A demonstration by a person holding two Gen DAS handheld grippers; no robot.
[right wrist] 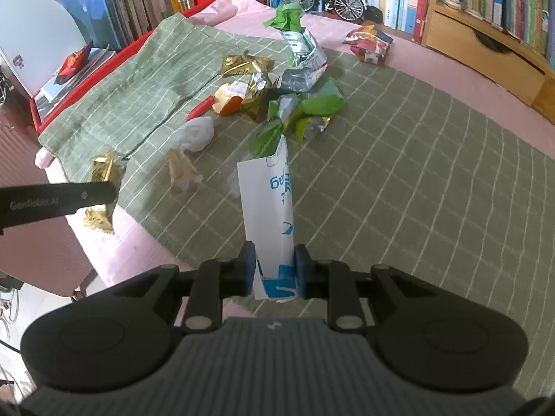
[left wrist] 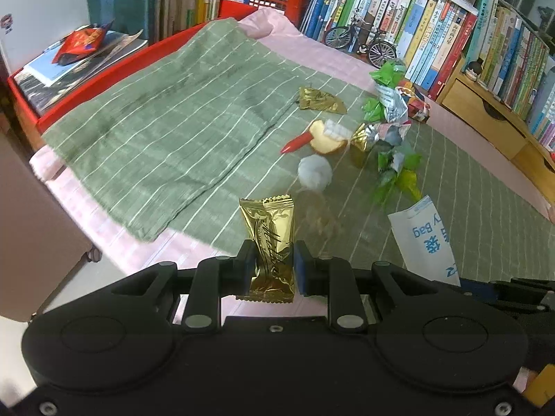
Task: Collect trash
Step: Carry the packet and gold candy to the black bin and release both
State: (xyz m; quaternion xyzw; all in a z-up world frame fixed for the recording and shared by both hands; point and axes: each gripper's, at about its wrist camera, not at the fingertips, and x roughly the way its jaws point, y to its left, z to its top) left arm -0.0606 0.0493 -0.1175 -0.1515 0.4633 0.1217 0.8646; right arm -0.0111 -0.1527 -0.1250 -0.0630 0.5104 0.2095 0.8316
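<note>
Tightly pinched between the blue pads of the left gripper, a gold candy wrapper stands upright above the near edge of the green striped cloth. Alongside, the right gripper clamps the lower end of a white paper bag with blue print, its jaws pressed against both sides and the bag rising steeply from them. Beyond the two tools, loose litter lies scattered on the cloth: a crumpled white tissue, a bitten piece of bread beside a red chili-shaped item, a second gold wrapper and a heap of green and silver wrappers. Farther back, a model bicycle stands before rows of books, and a red snack packet rests on magazines in a red tray at left.
</note>
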